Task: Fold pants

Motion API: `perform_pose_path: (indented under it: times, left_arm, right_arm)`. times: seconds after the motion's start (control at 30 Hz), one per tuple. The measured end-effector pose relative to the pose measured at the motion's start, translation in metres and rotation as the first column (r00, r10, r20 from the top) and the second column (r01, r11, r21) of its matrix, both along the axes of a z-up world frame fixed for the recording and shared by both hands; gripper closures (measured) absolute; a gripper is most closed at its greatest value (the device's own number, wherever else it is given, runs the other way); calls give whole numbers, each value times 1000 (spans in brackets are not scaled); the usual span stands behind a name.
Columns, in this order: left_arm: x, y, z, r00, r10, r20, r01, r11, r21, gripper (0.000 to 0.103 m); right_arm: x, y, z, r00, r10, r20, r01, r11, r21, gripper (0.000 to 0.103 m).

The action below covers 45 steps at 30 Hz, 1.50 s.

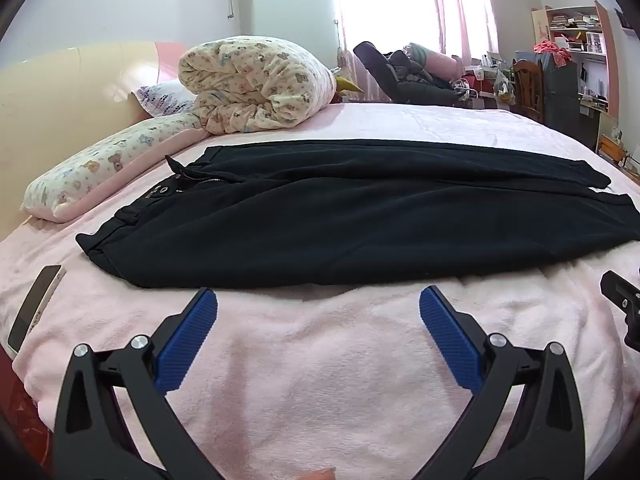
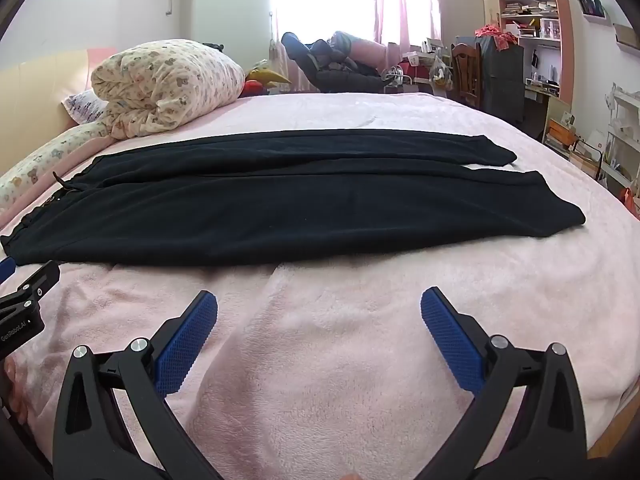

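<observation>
A bedroom with a bright window behind pink curtains (image 2: 384, 0) and cluttered bookshelves (image 2: 528, 12) along the far right wall. A bed covered by a fluffy pale pink blanket (image 2: 320, 360) fills the foreground. Black pants (image 1: 340, 216) lie flat across the middle of the bed, waistband to the left with its drawstring showing, both legs stretched out to the right side by side, the hems ending near the bed's right part. Behind the waistband sits a rolled cream quilt (image 1: 256, 84) printed with small bears, on top of a long pillow (image 1: 96, 168) in a similar print. A phone (image 1: 34, 308) rests on the blanket at the left edge. The left gripper (image 1: 318, 306) hovers over bare blanket just in front of the pants, its blue-padded jaws spread wide and holding nothing. The right gripper (image 2: 319, 306) hovers the same way further right, jaws likewise released.
</observation>
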<state>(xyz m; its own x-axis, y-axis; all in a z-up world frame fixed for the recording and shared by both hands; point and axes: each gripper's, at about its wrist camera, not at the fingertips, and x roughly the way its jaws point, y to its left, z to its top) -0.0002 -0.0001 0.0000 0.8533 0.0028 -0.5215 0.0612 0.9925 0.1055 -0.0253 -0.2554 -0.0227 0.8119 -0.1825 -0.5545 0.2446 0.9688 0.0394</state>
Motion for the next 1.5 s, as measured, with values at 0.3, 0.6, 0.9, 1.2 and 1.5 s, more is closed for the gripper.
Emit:
perform_pose_path:
  times: [0.3,0.6,0.9,1.2,1.5]
  left_arm:
    - [0,0,0,1000,-1,-5,1,1000,-2,2]
    - [0,0,0,1000,-2,-6,2,1000,-2,2]
    - [0,0,0,1000,-2,-8,2,1000,-4,2]
    - [-3,-1,0,1000,-4,-7,4,1000,-4,2]
    - [1,0,0,1000,-1,-11,1,1000,-6,2]
  right_arm:
    - [0,0,-1,1000,1,-3,-1,1000,2,1]
    - [0,0,-1,1000,0,-4,0,1000,1,1]
    - [0,0,-1,1000,0,-5,0,1000,1,1]
    - [1,0,-1,1000,0,-6,0,1000,1,1]
    - [0,0,-1,1000,0,-6,0,1000,1,1]
